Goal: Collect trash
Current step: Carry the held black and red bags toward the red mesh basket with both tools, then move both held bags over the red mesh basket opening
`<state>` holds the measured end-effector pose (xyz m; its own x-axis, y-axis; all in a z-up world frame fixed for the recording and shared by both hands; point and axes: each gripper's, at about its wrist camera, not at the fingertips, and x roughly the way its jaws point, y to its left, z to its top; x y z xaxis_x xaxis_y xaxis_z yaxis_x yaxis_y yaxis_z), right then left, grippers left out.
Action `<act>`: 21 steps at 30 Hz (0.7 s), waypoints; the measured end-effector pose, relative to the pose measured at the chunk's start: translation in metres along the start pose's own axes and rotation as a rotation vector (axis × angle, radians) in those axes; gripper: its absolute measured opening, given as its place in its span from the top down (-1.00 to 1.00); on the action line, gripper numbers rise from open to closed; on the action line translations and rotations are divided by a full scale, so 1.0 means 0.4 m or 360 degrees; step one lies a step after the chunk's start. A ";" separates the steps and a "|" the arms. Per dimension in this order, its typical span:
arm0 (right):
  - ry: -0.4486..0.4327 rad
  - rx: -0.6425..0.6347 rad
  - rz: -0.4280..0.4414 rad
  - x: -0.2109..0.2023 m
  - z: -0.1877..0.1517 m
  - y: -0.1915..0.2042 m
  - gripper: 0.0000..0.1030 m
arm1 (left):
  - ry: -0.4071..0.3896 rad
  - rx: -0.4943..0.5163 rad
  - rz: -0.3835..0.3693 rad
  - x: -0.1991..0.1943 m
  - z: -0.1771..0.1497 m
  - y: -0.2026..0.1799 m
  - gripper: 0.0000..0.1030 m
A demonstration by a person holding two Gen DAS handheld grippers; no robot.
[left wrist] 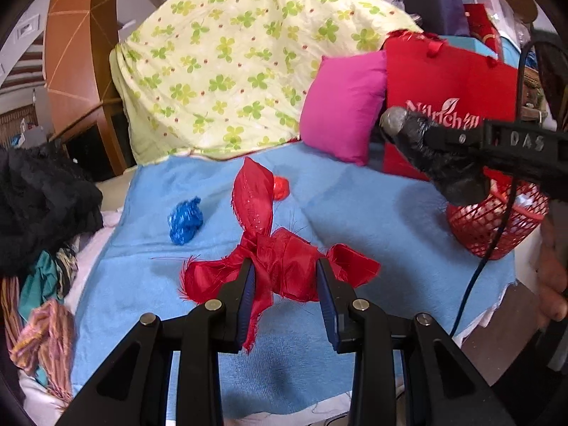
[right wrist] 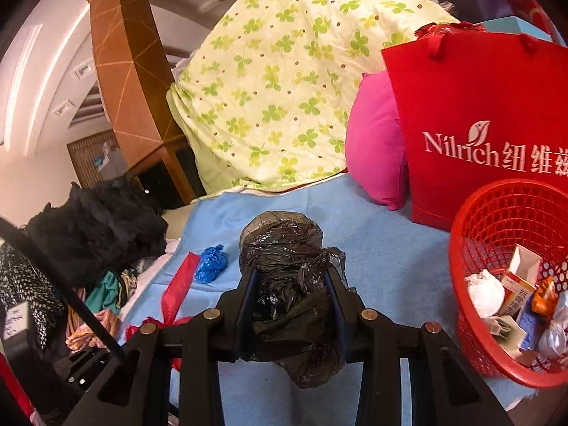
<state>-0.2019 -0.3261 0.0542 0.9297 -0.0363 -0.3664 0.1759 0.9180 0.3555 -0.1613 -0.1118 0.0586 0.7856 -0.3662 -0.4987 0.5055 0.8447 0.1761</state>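
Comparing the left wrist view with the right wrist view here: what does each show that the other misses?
Left wrist only: the left gripper shut on a knotted red ribbon, and a small red wad behind it.
Right wrist only: the contents of the red basket, cartons and white wads.
Both: the right gripper shut on a black bag bundle, the blue wad, blue cloth, pink cushion, red bag.

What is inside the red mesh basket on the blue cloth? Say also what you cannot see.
The red mesh basket holds a small open carton, white crumpled wads, an orange wrapper and other packets. Whatever lies beneath them is covered, and the picture edge cuts off the right side.
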 end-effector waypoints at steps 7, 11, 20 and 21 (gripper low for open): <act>-0.0101 0.0063 0.0051 -0.073 0.004 -0.028 0.22 | -0.0086 -0.0018 -0.0073 -0.089 0.050 -0.036 0.30; -0.0142 0.0099 0.0059 -0.098 0.011 -0.052 0.21 | -0.0115 -0.0029 -0.0094 -0.117 0.073 -0.061 0.29; -0.0212 0.0145 0.0049 -0.134 0.027 -0.093 0.21 | -0.0123 -0.0030 -0.0031 -0.129 0.116 -0.108 0.29; -0.0214 0.0148 0.0047 -0.135 0.028 -0.097 0.21 | -0.0121 -0.0028 -0.0034 -0.128 0.121 -0.113 0.29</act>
<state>-0.2554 -0.3641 0.0700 0.9688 -0.0682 -0.2382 0.1712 0.8792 0.4447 -0.2070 -0.1501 0.1172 0.8000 -0.4123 -0.4359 0.5166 0.8429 0.1508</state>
